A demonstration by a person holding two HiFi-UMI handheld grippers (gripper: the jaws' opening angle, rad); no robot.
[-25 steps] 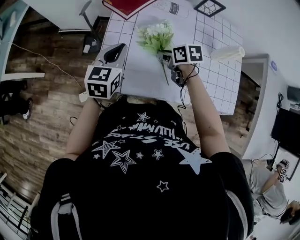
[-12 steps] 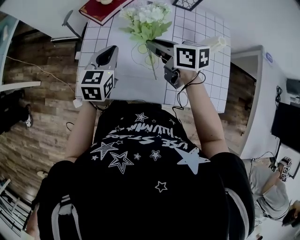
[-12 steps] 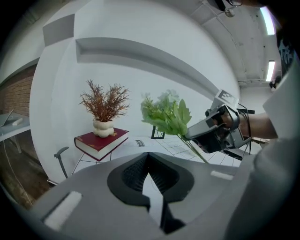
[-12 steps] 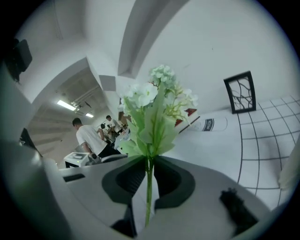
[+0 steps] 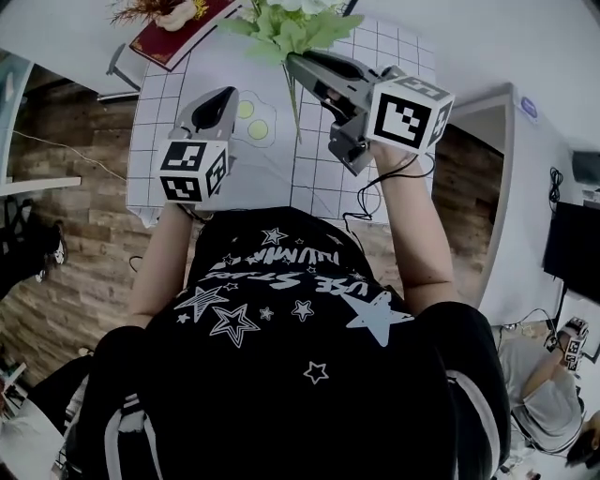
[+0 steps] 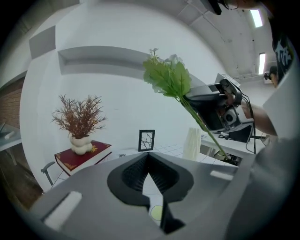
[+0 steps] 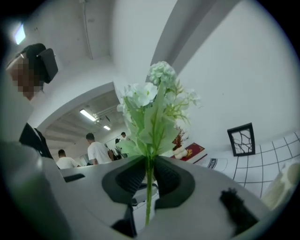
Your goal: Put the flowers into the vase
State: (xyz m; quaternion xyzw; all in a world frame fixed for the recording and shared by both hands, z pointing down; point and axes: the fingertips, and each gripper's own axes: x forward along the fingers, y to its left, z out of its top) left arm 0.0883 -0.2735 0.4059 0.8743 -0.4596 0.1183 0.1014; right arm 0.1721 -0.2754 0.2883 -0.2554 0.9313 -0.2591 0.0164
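Observation:
My right gripper (image 5: 298, 62) is shut on the green stem of a bunch of white flowers (image 5: 292, 22), held up above the white gridded table (image 5: 319, 155). In the right gripper view the stem (image 7: 149, 183) runs upright between the pads, with the blooms (image 7: 154, 101) above. The left gripper (image 5: 225, 96) hovers to the left, shut and empty; its view shows the closed jaws (image 6: 148, 157), the flowers (image 6: 168, 77) in the right gripper (image 6: 211, 108), and a white ribbed vase (image 6: 191, 143) standing on the table beyond.
At the table's far left a red book (image 6: 79, 157) carries a small pot of dried brown twigs (image 6: 78, 123). A black picture frame (image 6: 146, 139) stands at the back by the wall. Two yellow discs (image 5: 251, 120) lie on the table. People stand in the background.
The right gripper lifted the flowers off the table and tipped from pointing down to nearly level. The left gripper moved forward over the table and slightly up.

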